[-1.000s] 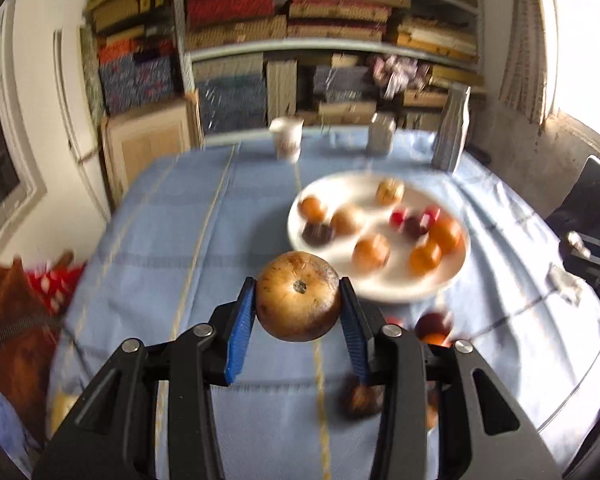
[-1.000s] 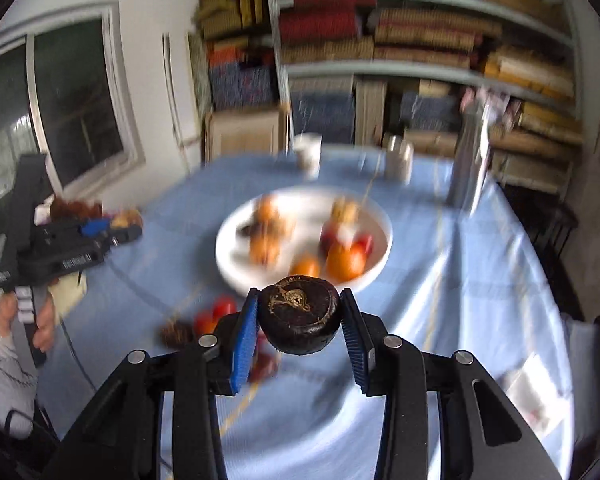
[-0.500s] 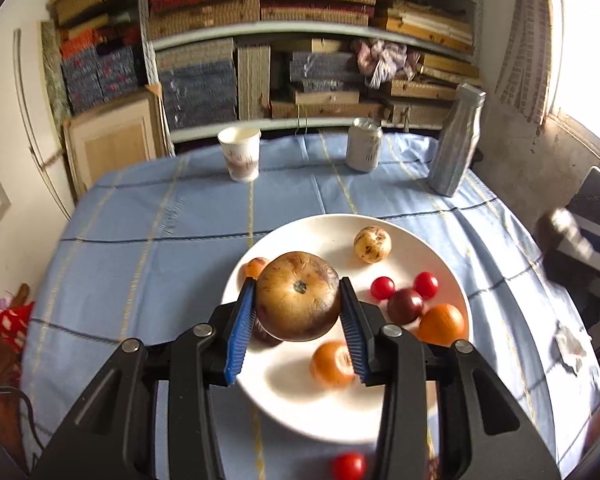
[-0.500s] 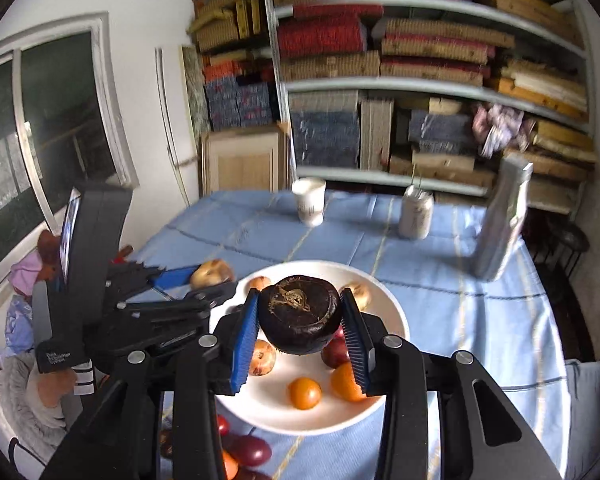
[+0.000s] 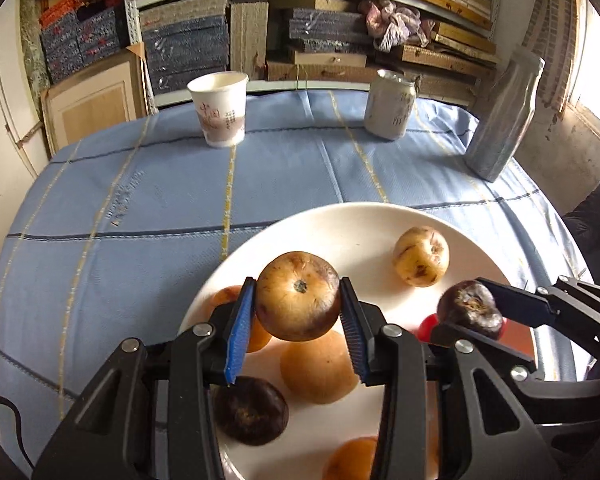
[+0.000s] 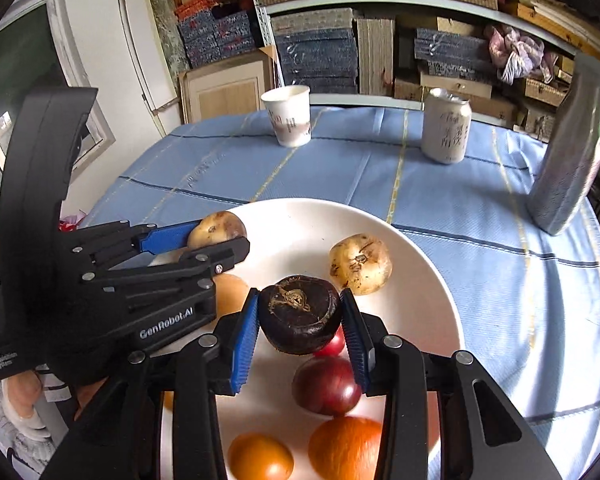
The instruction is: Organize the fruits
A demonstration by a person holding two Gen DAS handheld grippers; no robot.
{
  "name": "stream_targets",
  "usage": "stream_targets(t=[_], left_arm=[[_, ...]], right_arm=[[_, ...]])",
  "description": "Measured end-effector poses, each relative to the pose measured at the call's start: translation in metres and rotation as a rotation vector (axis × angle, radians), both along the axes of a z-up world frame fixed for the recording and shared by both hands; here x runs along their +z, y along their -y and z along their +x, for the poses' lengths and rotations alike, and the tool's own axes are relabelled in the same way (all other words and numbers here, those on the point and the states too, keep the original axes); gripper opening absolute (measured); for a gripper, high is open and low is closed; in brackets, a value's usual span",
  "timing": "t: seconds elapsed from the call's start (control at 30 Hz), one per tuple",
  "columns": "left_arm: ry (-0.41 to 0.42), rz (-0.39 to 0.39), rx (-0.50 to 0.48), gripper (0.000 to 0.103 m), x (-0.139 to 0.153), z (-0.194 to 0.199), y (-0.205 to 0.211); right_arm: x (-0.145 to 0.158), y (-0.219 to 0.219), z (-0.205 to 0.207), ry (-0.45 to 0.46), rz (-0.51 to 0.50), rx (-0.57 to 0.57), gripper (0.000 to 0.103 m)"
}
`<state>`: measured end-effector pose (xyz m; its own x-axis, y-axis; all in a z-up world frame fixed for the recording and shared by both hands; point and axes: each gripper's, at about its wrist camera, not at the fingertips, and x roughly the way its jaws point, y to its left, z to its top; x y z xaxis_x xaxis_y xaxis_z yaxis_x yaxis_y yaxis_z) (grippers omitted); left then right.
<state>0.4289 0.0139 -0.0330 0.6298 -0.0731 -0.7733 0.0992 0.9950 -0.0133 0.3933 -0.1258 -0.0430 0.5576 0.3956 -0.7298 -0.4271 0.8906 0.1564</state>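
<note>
Two grippers are held over a smooth, round white plate (image 5: 340, 224), each clenched on one fruit. The left gripper (image 5: 298, 328) is seen with its ribbed blue pads (image 5: 240, 332) pressed against a round, tan-brown fruit (image 5: 298, 296) with a dull, mottled skin and a small dark dimple at its centre; this fruit is carried above the plate's nine o'clock half. The right gripper (image 6: 300, 332) is closed on a squat, nearly black fruit (image 6: 298, 314) with a wrinkled skin and a dry, pale crust on top; it is held above the middle of the plate, and its jaws stand only slightly apart around the fruit.

On the plate, a pale, speckled, roundish fruit (image 6: 360, 264) is found toward one o'clock of the dark one. A glossy, dark red plum-like fruit (image 6: 326, 384) and two smooth orange fruits (image 6: 346, 446) are placed toward six o'clock. In the left wrist view a matt, dark brown fruit (image 5: 250, 410) lies at seven o'clock on the plate.

The plate rests on a woven blue tablecloth (image 5: 140, 220) crossed by thin yellow and dark stripes. Toward twelve o'clock a paper cup (image 5: 220, 110), a metal can (image 5: 390, 104) and a tall grey bottle (image 5: 504, 116) are set upright, well apart from the plate.
</note>
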Motion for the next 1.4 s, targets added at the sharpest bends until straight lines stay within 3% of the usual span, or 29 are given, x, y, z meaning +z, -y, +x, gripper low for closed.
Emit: stream_targets(t=[0.33, 0.6, 0.73, 0.83, 0.97, 1.1, 1.27, 1.4], left_arm=[[0.009, -0.041, -0.026, 0.041, 0.003, -0.004, -0.002], [0.065, -0.072, 0.010, 0.074, 0.028, -0.022, -0.018], [0.121, -0.036, 0.028, 0.078, 0.046, -0.049, -0.021], [0.142, -0.009, 0.037, 0.089, 0.055, -0.068, -0.020], [0.163, 0.009, 0.044, 0.094, 0.067, -0.100, -0.019], [0.185, 0.023, 0.062, 0.098, 0.064, -0.147, -0.025], [0.135, 0.020, 0.097, 0.098, 0.034, -0.208, -0.044], [0.096, 0.086, 0.125, 0.098, 0.003, -0.243, -0.053]], right_arm=[[0.007, 0.009, -0.002, 0.014, 0.041, -0.005, 0.055], [0.042, 0.015, -0.020, 0.097, 0.070, -0.004, 0.064], [0.067, 0.016, -0.044, 0.146, 0.098, 0.019, 0.070], [0.080, 0.014, -0.067, 0.182, 0.104, 0.040, 0.074], [0.090, 0.018, -0.106, 0.223, 0.108, 0.049, 0.086], [0.078, 0.036, -0.145, 0.228, 0.142, 0.024, 0.091], [0.041, 0.061, -0.187, 0.212, 0.162, -0.048, 0.099], [0.015, 0.089, -0.204, 0.165, 0.214, -0.112, 0.099]])
